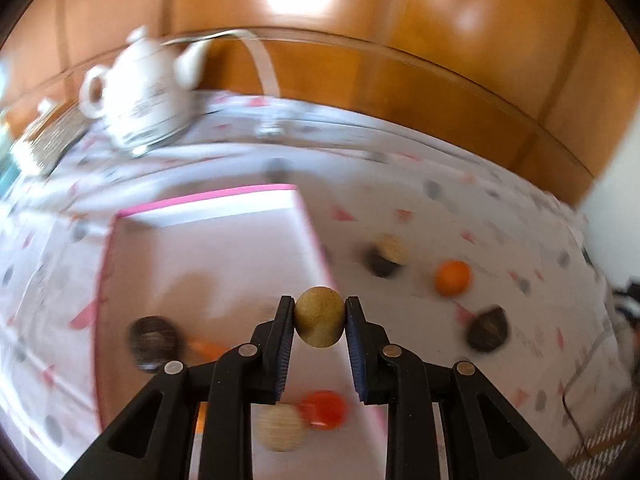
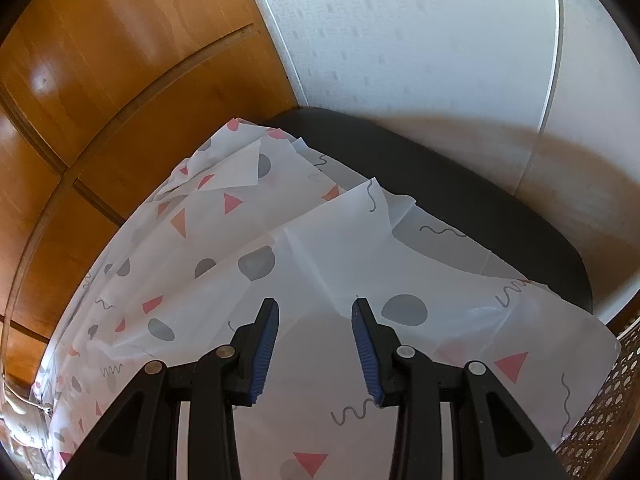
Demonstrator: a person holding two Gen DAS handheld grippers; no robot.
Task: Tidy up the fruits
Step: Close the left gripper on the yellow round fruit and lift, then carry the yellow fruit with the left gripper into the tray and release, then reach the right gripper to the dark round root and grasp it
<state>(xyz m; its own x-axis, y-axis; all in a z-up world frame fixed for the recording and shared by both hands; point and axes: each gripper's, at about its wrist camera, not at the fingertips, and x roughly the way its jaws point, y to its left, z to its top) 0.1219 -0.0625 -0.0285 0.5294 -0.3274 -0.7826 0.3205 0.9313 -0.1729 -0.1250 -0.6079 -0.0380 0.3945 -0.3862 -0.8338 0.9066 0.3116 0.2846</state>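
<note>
Up front, the left tool has its blue pads pressed on either side of a tan, egg-shaped fruit, lifted clear of the surface; its long axis runs roughly up and down in the left wrist view, the narrower end pointing away from the camera. Beneath it lies a pink-rimmed tray holding a pale ball, a red-orange fruit touching it, and a dark round fruit. On the patterned tabletop right of the tray sit an orange fruit, a dark fruit and a pale one against another dark one. A white teapot stands at the far side. The right tool hangs with its jaws apart, nothing between them, over the cloth.
</note>
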